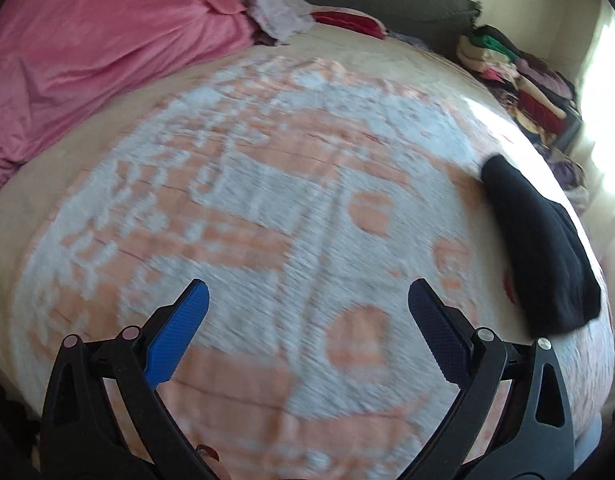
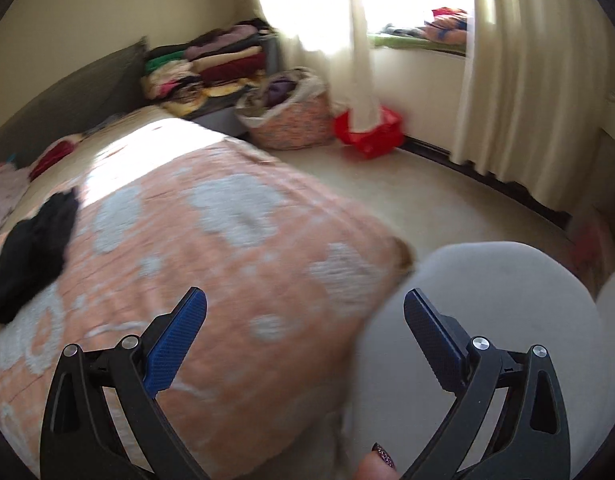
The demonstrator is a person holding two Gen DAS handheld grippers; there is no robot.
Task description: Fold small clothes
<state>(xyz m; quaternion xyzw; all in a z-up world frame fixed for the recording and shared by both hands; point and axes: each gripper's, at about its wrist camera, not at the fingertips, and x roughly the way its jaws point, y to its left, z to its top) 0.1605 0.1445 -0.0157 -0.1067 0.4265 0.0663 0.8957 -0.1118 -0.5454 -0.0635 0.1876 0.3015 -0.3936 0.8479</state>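
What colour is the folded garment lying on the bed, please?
The folded garment is black, clearest in the left wrist view.

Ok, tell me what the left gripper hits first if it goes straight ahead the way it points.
Most likely the patterned bedspread: the open left gripper aims down at bare peach-and-white cover. The black garment lies off to its right, out of that line. Depth is blurred, so this is a judgement.

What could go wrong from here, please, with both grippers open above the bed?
The black garment lies close to the bed's edge, so a clumsy pull might drag it off. Both views are motion-blurred, so either open gripper, left gripper or right gripper, could mis-aim and pinch the patterned blanket instead.
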